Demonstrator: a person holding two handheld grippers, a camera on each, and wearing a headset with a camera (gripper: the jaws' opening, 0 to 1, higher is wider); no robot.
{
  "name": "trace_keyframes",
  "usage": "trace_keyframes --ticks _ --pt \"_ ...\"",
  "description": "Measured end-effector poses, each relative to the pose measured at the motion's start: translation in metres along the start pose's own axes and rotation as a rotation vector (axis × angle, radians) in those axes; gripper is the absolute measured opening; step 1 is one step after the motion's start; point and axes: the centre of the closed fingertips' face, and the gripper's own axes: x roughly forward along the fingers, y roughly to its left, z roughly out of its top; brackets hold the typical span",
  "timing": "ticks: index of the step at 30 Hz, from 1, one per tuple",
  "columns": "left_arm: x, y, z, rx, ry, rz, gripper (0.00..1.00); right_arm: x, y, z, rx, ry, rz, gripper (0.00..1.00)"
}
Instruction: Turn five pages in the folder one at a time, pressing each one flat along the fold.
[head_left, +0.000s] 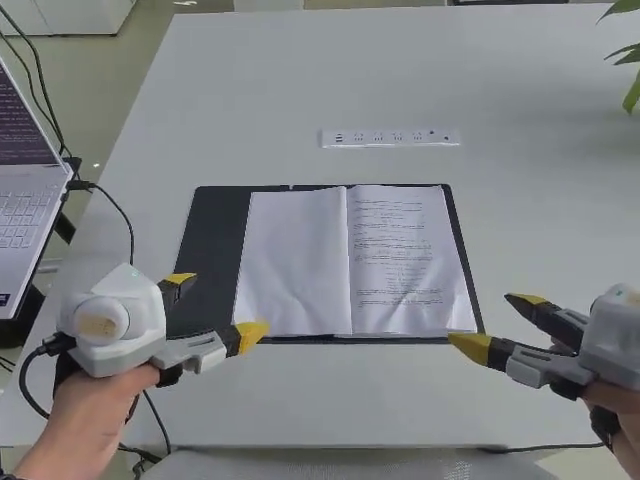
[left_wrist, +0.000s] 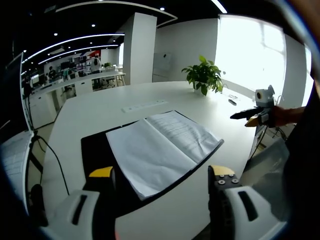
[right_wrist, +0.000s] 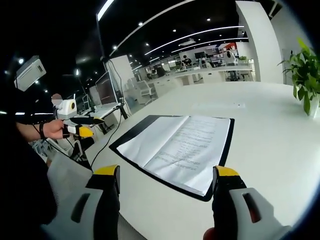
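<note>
The folder (head_left: 215, 260) is being presented open and flat on the tabletop (head_left: 300, 90). It is lying close to the near edge, about midway between the sides. A blank page (head_left: 295, 260) is lying left of the fold (head_left: 348, 260) and a printed page (head_left: 405, 255) right of it.

The left gripper (head_left: 220, 306) is being held off the folder's near-left corner, jaws spread wide and empty. The right gripper (head_left: 491, 321) is being held just off the near-right corner, likewise wide and empty.

For a clean turn, only the printed page's free corner should probably be pinched by the right gripper. The sheet should then be swept over and pressed along the fold.

Open room is being offered along the near edge and toward the right edge. Care is being called for at the left edge, where a laptop (head_left: 25, 190) and a cable (head_left: 120, 215) are lying near the left gripper. A power strip (head_left: 390, 137) is lying beyond the folder.
</note>
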Motion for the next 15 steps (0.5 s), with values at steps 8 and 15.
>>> trace_keyframes --ticks 8,15 --pt "0.009 -0.012 -0.002 0.009 0.02 -0.021 0.75 -0.007 -0.003 -0.001 0.017 -0.007 -0.004 0.75" --pt "0.024 -0.028 0.0 0.025 0.045 -0.073 0.74 -0.01 -0.004 -0.002 0.025 -0.009 -0.008 0.78"
